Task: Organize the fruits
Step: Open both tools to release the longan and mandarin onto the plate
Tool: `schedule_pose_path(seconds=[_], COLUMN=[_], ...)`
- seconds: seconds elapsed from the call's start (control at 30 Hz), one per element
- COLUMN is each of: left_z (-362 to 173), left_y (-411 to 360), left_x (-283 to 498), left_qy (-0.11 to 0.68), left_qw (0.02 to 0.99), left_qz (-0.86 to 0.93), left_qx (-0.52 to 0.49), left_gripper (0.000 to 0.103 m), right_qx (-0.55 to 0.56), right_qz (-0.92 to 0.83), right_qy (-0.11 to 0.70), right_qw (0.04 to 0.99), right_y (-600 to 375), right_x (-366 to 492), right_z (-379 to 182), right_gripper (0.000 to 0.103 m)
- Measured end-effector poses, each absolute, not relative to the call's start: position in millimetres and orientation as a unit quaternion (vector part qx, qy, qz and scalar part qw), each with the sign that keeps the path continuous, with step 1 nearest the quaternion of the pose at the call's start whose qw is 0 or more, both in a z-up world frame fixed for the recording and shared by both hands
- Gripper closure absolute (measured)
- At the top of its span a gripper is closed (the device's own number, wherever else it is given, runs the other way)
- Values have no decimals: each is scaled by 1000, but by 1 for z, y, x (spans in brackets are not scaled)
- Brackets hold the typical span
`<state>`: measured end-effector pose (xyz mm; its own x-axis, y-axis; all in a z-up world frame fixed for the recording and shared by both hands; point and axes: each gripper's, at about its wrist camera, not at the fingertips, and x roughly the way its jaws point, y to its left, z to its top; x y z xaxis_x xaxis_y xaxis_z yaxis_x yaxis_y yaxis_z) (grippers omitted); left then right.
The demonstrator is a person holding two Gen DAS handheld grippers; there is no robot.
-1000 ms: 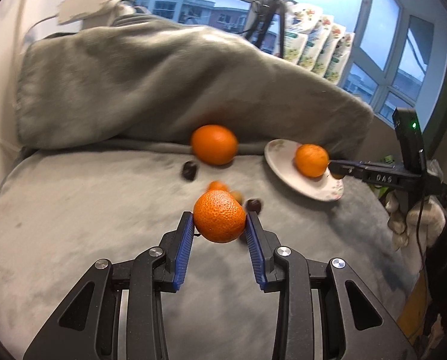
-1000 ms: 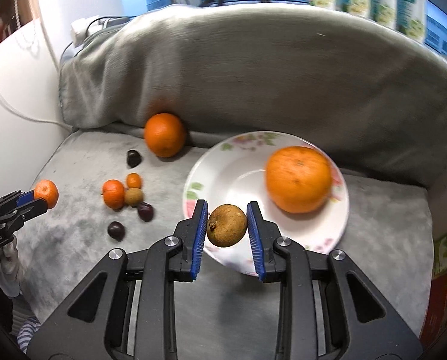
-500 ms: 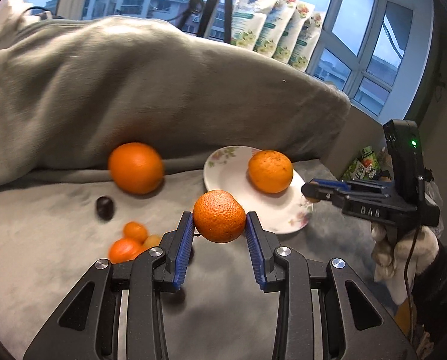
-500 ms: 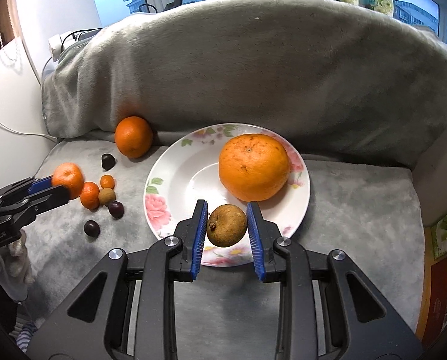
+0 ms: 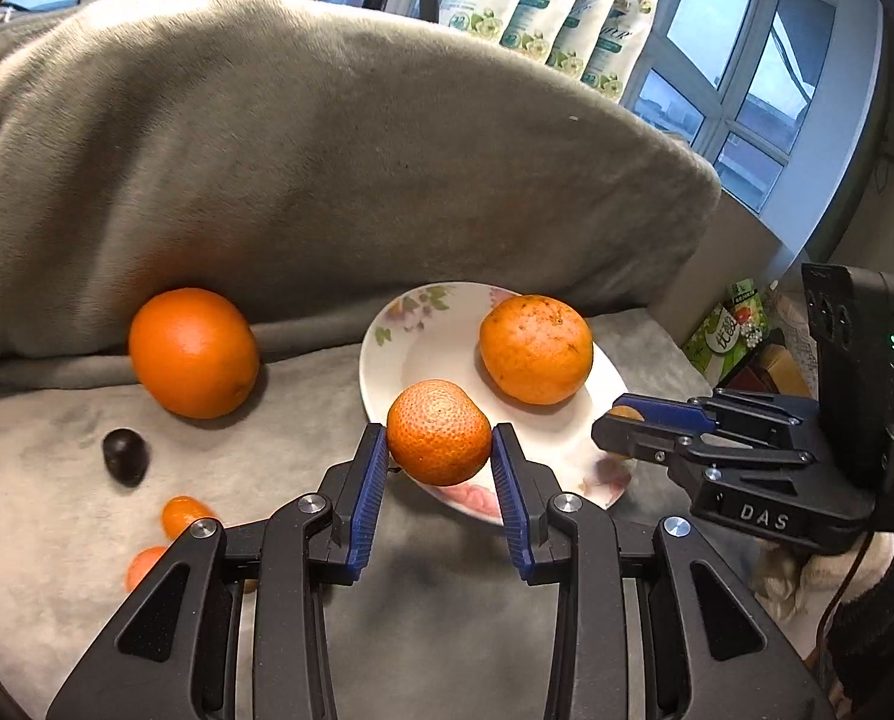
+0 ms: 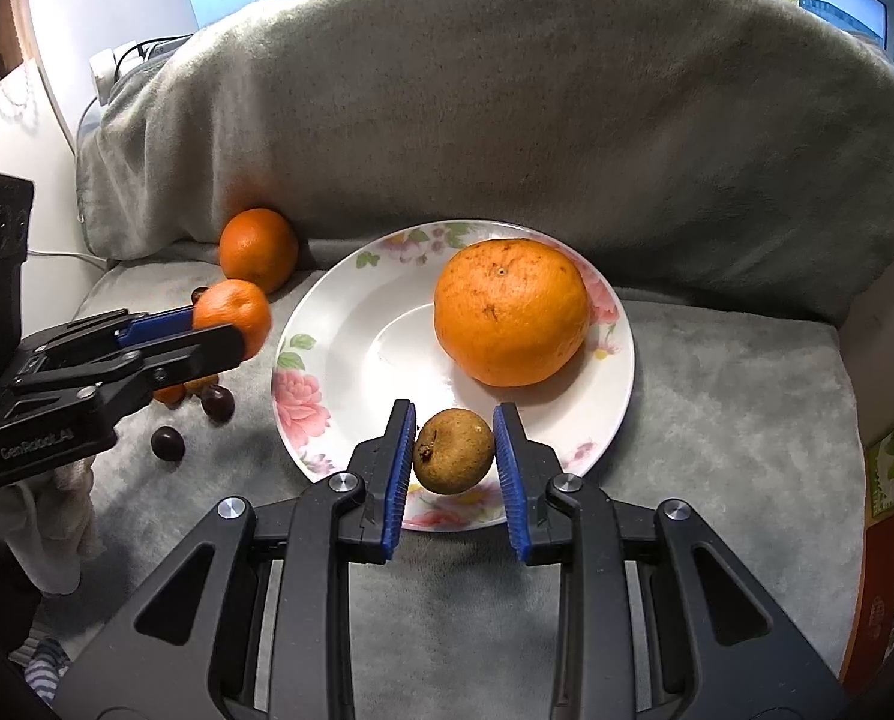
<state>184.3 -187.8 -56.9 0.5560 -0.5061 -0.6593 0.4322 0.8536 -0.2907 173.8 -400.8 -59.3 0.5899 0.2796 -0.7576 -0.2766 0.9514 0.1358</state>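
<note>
On the grey blanket (image 6: 717, 396), against its humped back, sits the flowered plate (image 6: 351, 330), the gathering spot as I read it. One big orange (image 6: 510, 312) lies on the plate already: that much is done.

A second big orange (image 5: 192, 353) rests off the plate, on the blanket at the foot of the hump. Not yet collected.

My left gripper (image 5: 438, 450) is clamped on a mandarin (image 5: 438, 441), both blue pads pressed to its sides. From its own camera it hangs over the plate's near rim; from the right camera it looks just short of the left rim. Not set down yet.

My right gripper (image 6: 454, 450) is closed on a small brown fruit (image 6: 454, 450), round, rough-skinned, stem scar showing; the pads touch it on both sides. It hangs over the near part of the plate, low, in front of the big orange. I cannot tell whether it touches the plate.

Left on the blanket, left of the plate: two or three little orange fruits (image 5: 184, 515), partly hidden, and several dark round ones (image 6: 167, 443).

Judgement: early to middle. One fruit placed, two in hand near release, the loose orange and the small scatter to go.
</note>
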Motion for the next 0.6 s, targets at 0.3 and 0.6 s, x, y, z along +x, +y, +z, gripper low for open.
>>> schedule_pose_path(seconds=[0.3,0.6], left_z=[-56,-45], left_y=[-191,-182], left_x=[190,190], left_qy=[385,372], left_qw=[884,892], left_qz=[-261,-254], left_qx=[-43,-51], left_gripper=[61,32], right_qx=[-1,-12], right_qz=[155,149], right_qy=[419,396], right_qw=[895,906], right_y=[-401,-403], right_x=[173,164], right_z=[-60,-51], right_gripper=[75,18])
